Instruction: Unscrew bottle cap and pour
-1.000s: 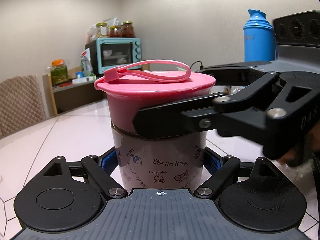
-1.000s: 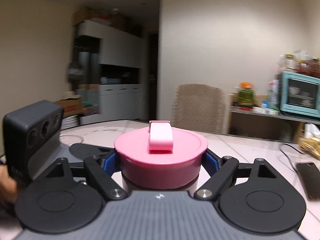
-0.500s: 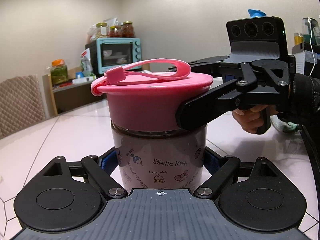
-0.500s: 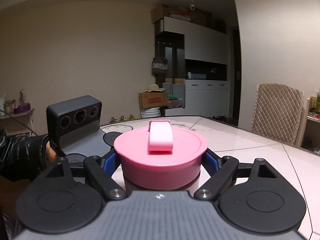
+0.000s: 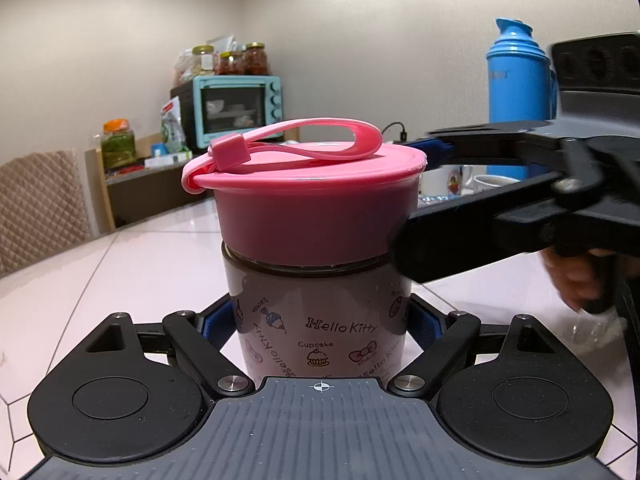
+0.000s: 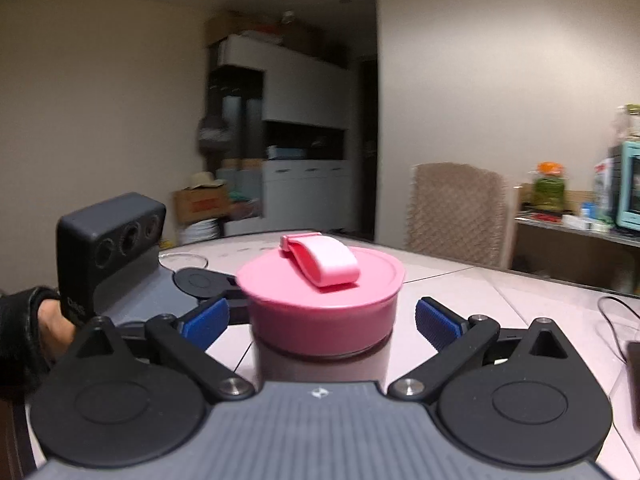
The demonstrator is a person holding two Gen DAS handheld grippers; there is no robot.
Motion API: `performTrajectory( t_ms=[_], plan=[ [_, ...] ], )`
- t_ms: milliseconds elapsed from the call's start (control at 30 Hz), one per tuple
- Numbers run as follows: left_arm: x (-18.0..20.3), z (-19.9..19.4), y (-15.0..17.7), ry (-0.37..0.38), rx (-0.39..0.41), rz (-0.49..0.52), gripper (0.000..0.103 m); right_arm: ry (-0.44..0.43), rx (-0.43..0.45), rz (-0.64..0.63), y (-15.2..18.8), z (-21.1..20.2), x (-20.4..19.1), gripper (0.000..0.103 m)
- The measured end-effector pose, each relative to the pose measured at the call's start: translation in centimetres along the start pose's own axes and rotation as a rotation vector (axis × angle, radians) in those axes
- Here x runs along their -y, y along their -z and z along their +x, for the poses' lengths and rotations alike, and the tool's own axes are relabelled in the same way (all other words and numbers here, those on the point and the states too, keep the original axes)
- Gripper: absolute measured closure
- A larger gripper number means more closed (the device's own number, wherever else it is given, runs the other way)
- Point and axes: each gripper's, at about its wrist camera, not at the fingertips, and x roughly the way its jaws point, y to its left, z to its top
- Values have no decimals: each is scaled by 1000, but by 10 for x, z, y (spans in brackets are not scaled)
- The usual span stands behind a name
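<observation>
A Hello Kitty bottle (image 5: pixel 320 312) stands upright on the white table, and my left gripper (image 5: pixel 320 320) is shut on its body. On top sits a wide pink cap (image 5: pixel 316 216) with a pink strap (image 5: pixel 304 136). My right gripper (image 6: pixel 322 322) comes in level from the right around the cap (image 6: pixel 320 320). Its jaws are opening. The blue pads (image 6: pixel 436 322) stand off the cap on both sides, with a gap on each. In the left wrist view its fingers (image 5: pixel 460 248) flank the cap's right side.
A blue thermos (image 5: pixel 518 92) and mugs (image 5: pixel 488 184) stand behind on the right. A teal toaster oven (image 5: pixel 236 108) with jars sits on a shelf by the wall. A quilted chair (image 6: pixel 456 212) is at the table's far side. A cable and dark phone (image 6: pixel 632 376) lie right.
The right gripper let go of the cap and its pads moved apart. It swung round the cap and back. The left gripper and bottle stayed put.
</observation>
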Motion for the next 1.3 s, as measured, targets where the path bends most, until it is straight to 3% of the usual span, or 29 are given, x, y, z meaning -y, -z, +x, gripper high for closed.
performTrajectory(
  t_ms=[133,400,867,1067,1300],
  plan=[
    [-1,1,0,0,0,0,13,124,29,44,0,-3,-16,2],
    [-1,0,0,0,0,0,13,239,7,32,8,21,-34,4],
    [-2,0,0,0,0,0,13,294,24,74,15,29,-36,17],
    [-3,0,0,0,0,0,13,218,15,31,13,28,-25,18],
    [-2,-1,0,0,0,1,13,-91,-18,-18,8,21,25,18]
  ],
)
